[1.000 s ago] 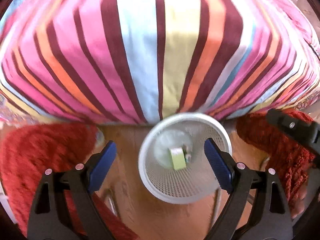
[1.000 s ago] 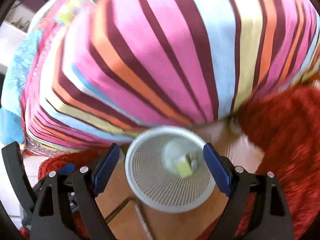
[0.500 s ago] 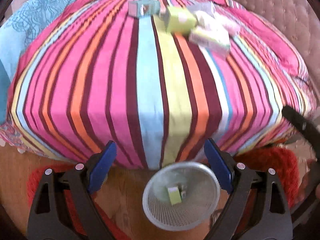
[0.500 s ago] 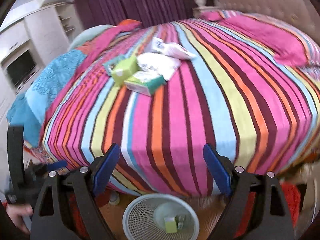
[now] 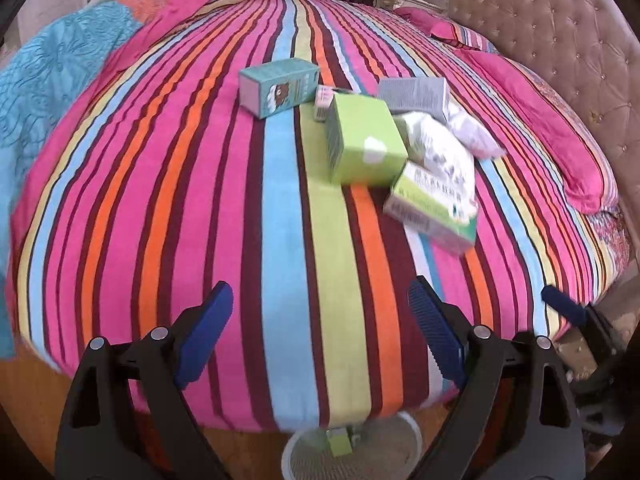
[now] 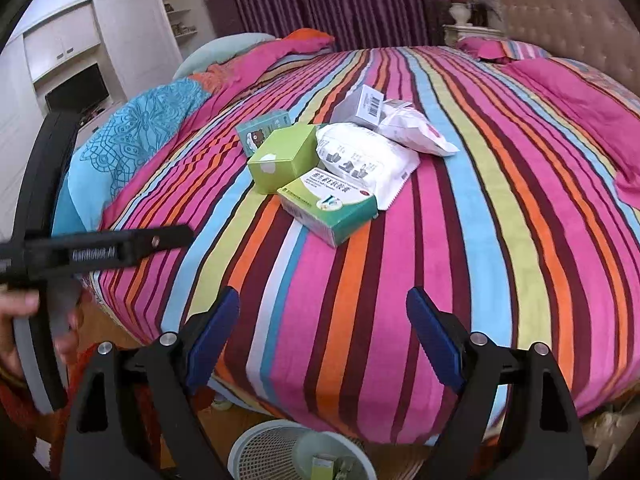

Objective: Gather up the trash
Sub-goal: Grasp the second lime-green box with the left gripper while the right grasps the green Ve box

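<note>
Both your left hand-held gripper [image 5: 320,340] and right hand-held gripper [image 6: 323,336] gape, released. At twelve o'clock, the light, crushable green box [image 6: 282,158]: grip its flat sides gently.

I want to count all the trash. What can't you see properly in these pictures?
- Mesh bin: cut off by the bottom edge in both views, so its contents can't be counted.
- Teal box: in the right view, partly hidden behind the lime green box.
- Small pink-and-white packet: left view, too small to tell what it is.
</note>
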